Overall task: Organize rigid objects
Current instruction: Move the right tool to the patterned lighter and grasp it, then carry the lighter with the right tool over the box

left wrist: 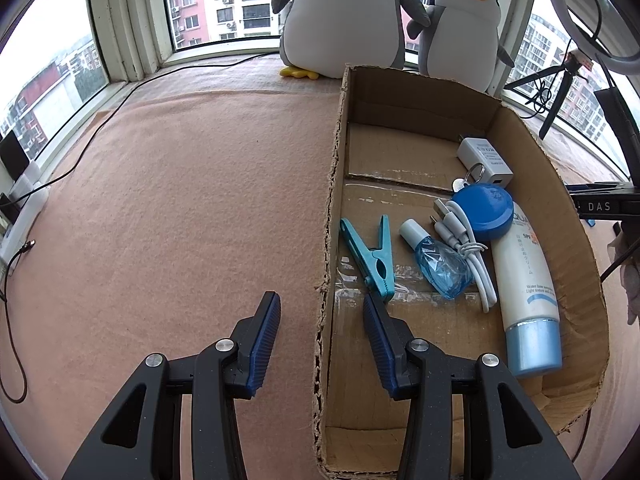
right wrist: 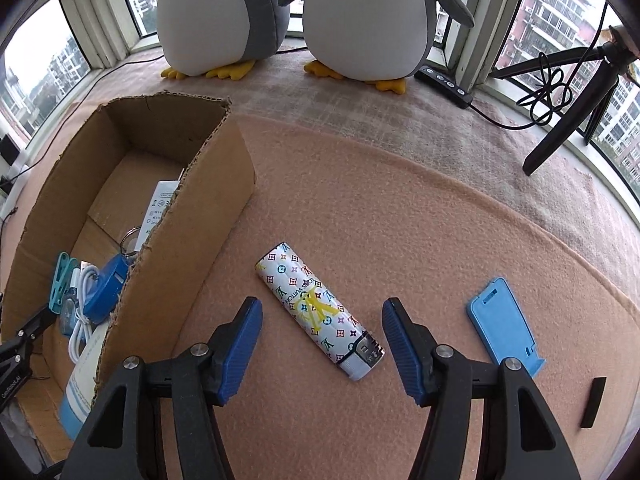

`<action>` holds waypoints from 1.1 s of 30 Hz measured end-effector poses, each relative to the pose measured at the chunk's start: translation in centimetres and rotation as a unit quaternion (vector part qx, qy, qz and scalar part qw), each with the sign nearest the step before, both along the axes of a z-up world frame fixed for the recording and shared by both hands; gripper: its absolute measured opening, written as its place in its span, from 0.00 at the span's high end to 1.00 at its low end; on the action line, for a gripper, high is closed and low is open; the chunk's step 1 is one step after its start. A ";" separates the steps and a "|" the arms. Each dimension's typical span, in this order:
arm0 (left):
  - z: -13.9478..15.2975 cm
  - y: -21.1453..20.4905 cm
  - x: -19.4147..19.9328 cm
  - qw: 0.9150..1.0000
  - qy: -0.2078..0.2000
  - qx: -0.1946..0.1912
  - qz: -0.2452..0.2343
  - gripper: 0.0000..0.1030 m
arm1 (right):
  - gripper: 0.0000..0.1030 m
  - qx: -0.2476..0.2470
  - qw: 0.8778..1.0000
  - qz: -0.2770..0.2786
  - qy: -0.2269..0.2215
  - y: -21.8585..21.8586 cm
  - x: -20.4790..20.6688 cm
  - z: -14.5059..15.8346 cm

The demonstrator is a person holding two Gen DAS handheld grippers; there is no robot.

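Observation:
A cardboard box (left wrist: 532,184) holds a teal clothes peg (left wrist: 370,258), a small blue bottle (left wrist: 436,262), a white cable (left wrist: 468,248), a round blue case (left wrist: 486,210), a white charger (left wrist: 484,160) and a white sunscreen tube (left wrist: 528,284). My left gripper (left wrist: 320,308) is open and straddles the box's left wall, one finger inside near the peg. In the right wrist view a patterned white lighter (right wrist: 318,310) lies on the pink blanket between the fingers of my open right gripper (right wrist: 322,314). A blue phone stand (right wrist: 504,326) lies to its right. The box (right wrist: 200,184) is at left.
Two plush penguins (right wrist: 360,20) stand by the window at the back. A black tripod (right wrist: 568,112) with coiled cable is at back right, and a power strip (right wrist: 444,82) lies near it. A small black strip (right wrist: 594,402) lies at the right edge. Cables (left wrist: 80,152) trail along the left.

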State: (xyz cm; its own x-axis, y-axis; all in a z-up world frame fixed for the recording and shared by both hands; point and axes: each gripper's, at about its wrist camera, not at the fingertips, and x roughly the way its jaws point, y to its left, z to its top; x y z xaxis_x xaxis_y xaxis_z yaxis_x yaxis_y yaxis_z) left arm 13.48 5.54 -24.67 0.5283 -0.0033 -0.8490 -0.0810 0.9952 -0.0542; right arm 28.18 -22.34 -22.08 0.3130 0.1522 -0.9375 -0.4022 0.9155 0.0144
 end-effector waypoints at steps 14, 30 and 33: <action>0.0 0.0 0.0 1.000 0.000 -0.001 0.001 0.54 | 0.78 0.008 0.999 -0.030 0.014 -0.7 0.3 -0.2; 0.0 0.0 0.0 1.000 0.000 0.000 0.001 0.54 | 0.80 -0.001 0.999 -0.037 -0.013 -0.3 -1.9 1.3; 0.1 0.0 0.0 1.000 0.000 0.001 0.001 0.54 | 0.80 -0.001 0.999 -0.033 -0.018 -0.2 -2.2 1.9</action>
